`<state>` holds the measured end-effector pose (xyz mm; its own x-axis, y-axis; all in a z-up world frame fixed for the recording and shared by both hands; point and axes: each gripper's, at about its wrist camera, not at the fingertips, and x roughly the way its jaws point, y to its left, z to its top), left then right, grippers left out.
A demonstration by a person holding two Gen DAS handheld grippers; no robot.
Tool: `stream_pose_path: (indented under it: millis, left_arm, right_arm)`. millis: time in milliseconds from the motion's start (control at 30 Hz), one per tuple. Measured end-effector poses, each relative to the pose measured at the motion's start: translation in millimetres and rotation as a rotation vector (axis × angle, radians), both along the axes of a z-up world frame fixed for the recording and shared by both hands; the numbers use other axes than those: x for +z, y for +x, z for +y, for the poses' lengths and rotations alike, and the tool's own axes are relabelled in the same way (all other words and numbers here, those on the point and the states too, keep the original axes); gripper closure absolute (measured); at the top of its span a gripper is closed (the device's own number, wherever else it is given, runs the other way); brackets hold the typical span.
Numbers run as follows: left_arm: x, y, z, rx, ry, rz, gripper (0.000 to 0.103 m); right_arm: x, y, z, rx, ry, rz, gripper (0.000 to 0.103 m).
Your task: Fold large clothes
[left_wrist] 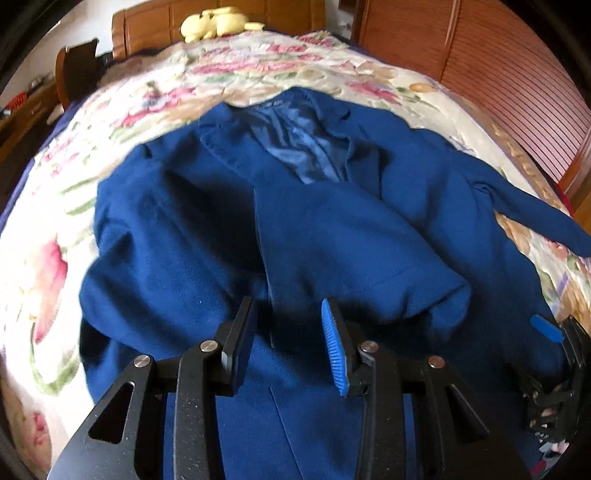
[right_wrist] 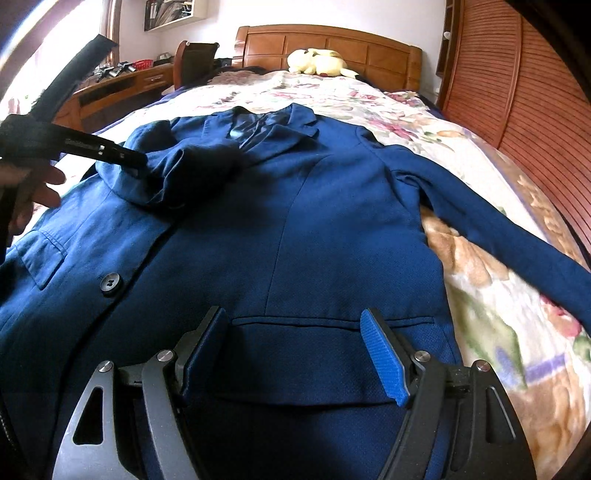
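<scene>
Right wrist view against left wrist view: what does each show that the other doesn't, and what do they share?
Only the right wrist view shows the jacket's black button, a chest pocket, a wall shelf, a desk, and the person's hand holding the left gripper.

Only the left wrist view shows the label inside the collar and the right gripper at its right edge.

Both show the blue jacket spread front-up on the floral bedspread, one sleeve stretched out to the right, the yellow plush toy and the wooden headboard.

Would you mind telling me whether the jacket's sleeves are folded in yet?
Partly: one sleeve lies folded across the jacket, while the other sleeve lies stretched out on the bedspread.
</scene>
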<state>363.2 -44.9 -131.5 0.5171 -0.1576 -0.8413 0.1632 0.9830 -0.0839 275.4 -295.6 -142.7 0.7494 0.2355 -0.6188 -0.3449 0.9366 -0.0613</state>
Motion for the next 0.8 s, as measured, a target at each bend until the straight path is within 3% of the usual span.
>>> stream_pose_path:
  millis: [233, 300, 333, 367, 400, 800]
  left_arm:
    - [-11, -2, -1, 0.008, -0.010, 0.009, 0.066]
    - [-12, -1, -1, -0.008, -0.039, 0.017, 0.081]
    - [-11, -1, -2, -0.013, -0.037, 0.017, 0.084]
    - [-7, -2, -5, -0.023, -0.015, 0.001, 0.094]
    - [-4, -4, -8, -0.038, -0.005, -0.013, 0.095]
    - [105, -47, -87, -0.254, -0.044, -0.234, 0.096]
  right_arm:
    - [0, 0, 0, 0.001, 0.001, 0.002, 0.027]
    - [0, 0, 0, 0.000, 0.001, 0.002, 0.027]
    - [0, 0, 0, 0.000, 0.001, 0.002, 0.027]
    - [0, 0, 0, 0.000, 0.001, 0.002, 0.027]
    - [0, 0, 0, 0.000, 0.001, 0.002, 0.027]
    - [10, -1, -18, -0.057, 0.075, -0.014, 0.027]
